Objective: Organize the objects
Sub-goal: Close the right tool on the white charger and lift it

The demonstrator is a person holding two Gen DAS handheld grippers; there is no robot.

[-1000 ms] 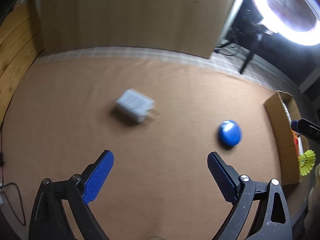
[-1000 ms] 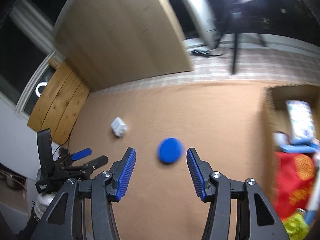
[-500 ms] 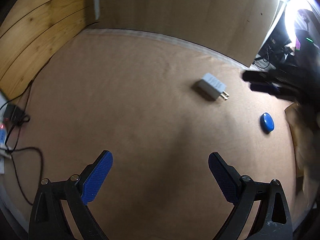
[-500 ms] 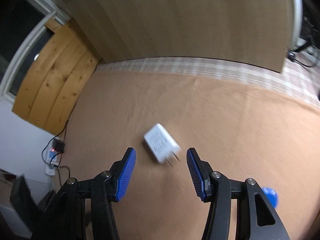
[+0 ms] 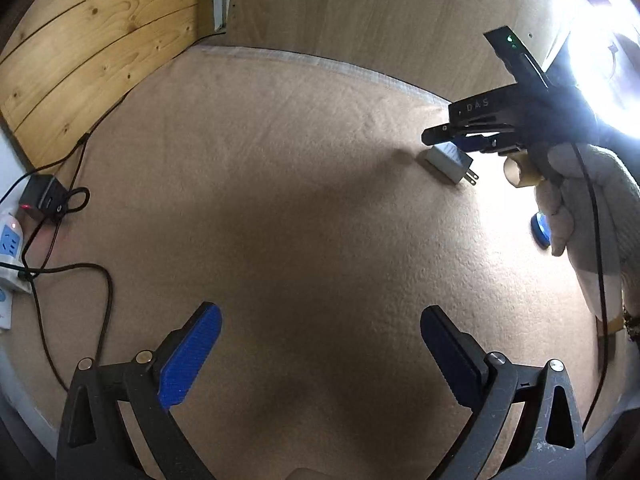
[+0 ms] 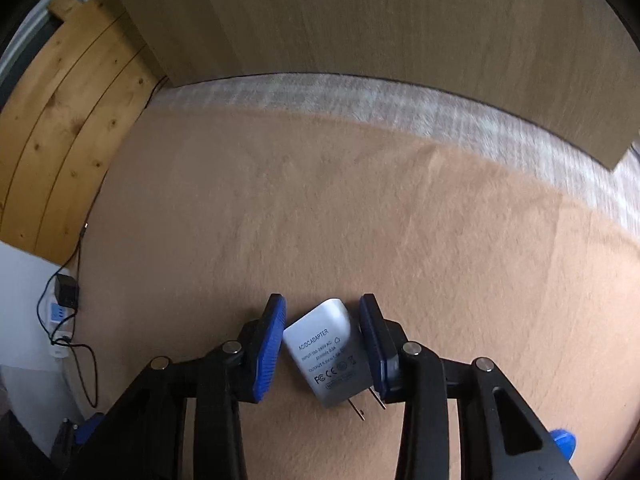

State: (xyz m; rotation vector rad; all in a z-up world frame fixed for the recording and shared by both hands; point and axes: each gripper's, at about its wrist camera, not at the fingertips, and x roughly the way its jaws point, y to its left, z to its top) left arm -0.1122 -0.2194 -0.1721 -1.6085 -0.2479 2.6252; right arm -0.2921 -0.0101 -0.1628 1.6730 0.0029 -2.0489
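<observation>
R gripper (image 6: 322, 344) jaws just been closing, now narrow round the white plastic AC/DC plug adapter (image 6: 328, 356) lying between pads on tan felt mat (image 6: 320, 220); contact unclear. L gripper (image 5: 320, 354) wide, empty, bare mat ahead to its edge.

Bare mat (image 5: 304, 208) lying open mid-table; power strip (image 5: 10, 248) and cables (image 5: 80, 280) crowding left edge, board (image 6: 400, 32) blocking behind.

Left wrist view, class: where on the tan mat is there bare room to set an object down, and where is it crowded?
Bare: the wide stretch of mat between the left gripper and the wooden wall. Crowded: the right side, where the right gripper straddles the white adapter near a blue disc.
</observation>
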